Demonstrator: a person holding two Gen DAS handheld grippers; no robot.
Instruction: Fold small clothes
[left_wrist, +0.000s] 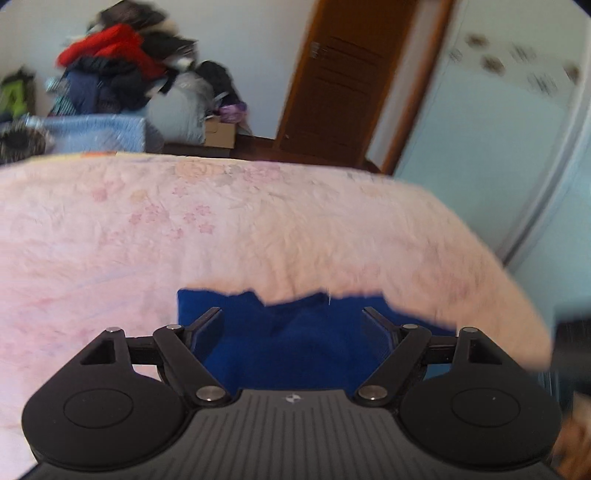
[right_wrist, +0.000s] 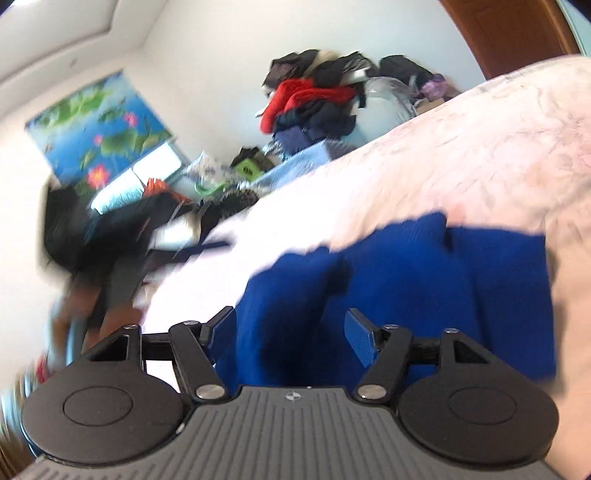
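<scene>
Pink floral bedspread (left_wrist: 184, 229) carries blue garment (left_wrist: 295, 343); wooden door (left_wrist: 340, 81) beyond.

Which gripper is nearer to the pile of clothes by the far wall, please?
Cannot tell: the left gripper and right gripper both hover open over the blue garment, with the clothes pile far beyond the bed.

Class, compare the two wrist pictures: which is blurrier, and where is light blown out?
Right wrist view: heavier motion smear, worst at left, and the pink blanket bleaches white beside the blue garment. Left wrist view: milder softness, evenly lit, door frame bowed by fisheye.
</scene>
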